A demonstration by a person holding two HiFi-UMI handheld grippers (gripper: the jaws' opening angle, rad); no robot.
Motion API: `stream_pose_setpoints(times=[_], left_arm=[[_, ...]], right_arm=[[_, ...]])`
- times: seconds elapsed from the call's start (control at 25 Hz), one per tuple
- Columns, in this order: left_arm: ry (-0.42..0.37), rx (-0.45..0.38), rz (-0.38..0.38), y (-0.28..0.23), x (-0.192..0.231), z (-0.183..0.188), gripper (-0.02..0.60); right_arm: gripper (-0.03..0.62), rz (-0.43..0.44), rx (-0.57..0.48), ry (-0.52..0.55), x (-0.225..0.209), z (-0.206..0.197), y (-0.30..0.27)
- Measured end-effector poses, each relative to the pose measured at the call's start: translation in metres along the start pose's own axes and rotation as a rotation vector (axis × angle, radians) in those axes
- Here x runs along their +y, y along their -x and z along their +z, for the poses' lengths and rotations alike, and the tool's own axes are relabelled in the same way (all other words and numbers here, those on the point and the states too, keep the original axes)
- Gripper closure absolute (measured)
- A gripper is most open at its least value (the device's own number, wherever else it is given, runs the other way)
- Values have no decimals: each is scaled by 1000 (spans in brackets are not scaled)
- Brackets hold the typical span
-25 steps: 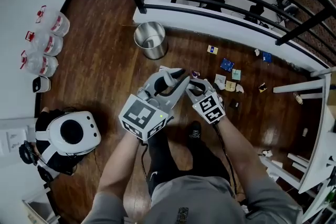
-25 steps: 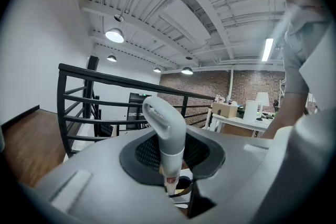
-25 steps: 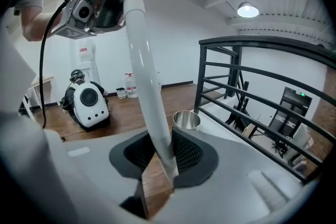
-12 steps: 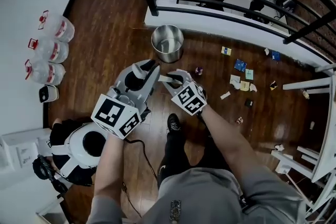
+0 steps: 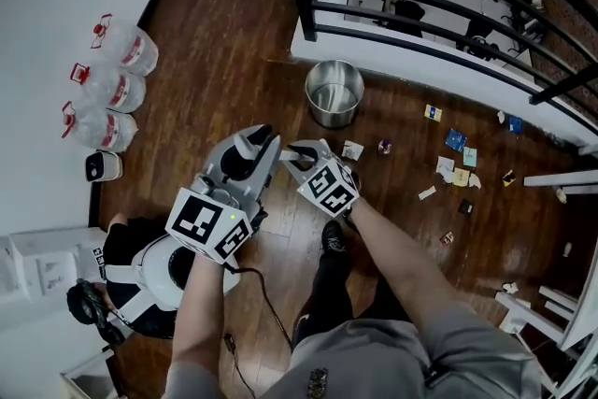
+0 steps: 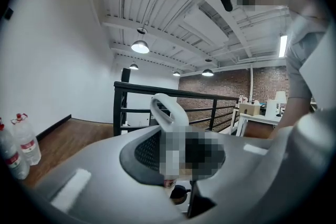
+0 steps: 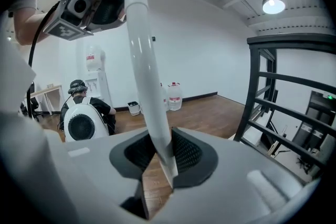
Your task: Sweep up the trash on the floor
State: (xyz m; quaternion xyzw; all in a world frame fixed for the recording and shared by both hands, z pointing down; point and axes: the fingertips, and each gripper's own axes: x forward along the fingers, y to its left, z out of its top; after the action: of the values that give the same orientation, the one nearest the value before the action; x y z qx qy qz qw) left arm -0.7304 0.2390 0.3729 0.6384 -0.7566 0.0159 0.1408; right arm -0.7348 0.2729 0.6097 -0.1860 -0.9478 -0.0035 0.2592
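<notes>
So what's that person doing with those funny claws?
A person holds a claw in each hand. The left claw and the right claw are both clamped on one long white stick, probably a broom handle, though its bottom end isn't in view. Bits of trash lie scattered on the wooden floor, off to the side of a metal bin. None of it is swept up yet.

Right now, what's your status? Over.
Left claw and right claw shut on pole. Trash on floor, right of bin, unswept. Nothing blocks it.
</notes>
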Motion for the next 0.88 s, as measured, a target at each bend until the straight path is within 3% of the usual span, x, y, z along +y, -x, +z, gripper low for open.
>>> stream_pose_setpoints(times=[0.36, 0.6, 0.88], left_arm=[[37, 30, -39, -18, 9, -33, 512], [53, 25, -109, -63, -32, -38, 512], [11, 22, -251, -124, -119, -35, 512]], right_arm=[[510, -53, 45, 29, -34, -31, -9], [510, -127, 49, 6, -71, -64, 39], [510, -234, 56, -58, -116, -102, 121]])
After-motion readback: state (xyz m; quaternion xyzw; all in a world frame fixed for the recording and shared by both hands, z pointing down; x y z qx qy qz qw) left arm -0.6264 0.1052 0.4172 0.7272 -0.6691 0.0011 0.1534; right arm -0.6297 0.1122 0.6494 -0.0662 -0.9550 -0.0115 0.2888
